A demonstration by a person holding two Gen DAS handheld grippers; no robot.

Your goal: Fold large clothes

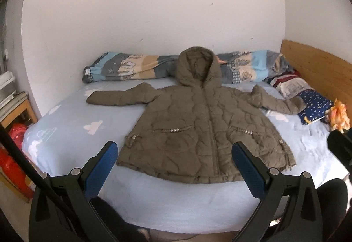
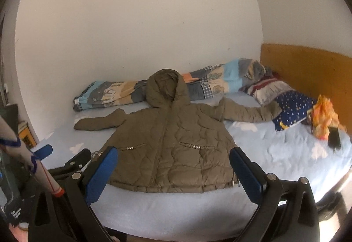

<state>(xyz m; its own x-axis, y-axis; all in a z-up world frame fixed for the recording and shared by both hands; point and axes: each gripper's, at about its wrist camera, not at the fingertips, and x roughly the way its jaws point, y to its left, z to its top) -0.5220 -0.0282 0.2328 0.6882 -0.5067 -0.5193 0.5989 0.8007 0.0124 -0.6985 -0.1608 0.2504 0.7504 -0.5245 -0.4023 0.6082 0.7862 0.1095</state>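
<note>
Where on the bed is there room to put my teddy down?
Bare sheet lies left of the jacket, below its left sleeve. A strip runs along the near edge under the hem. The right side is crowded with pillows and an orange thing; the rolled quilt fills the back.
</note>
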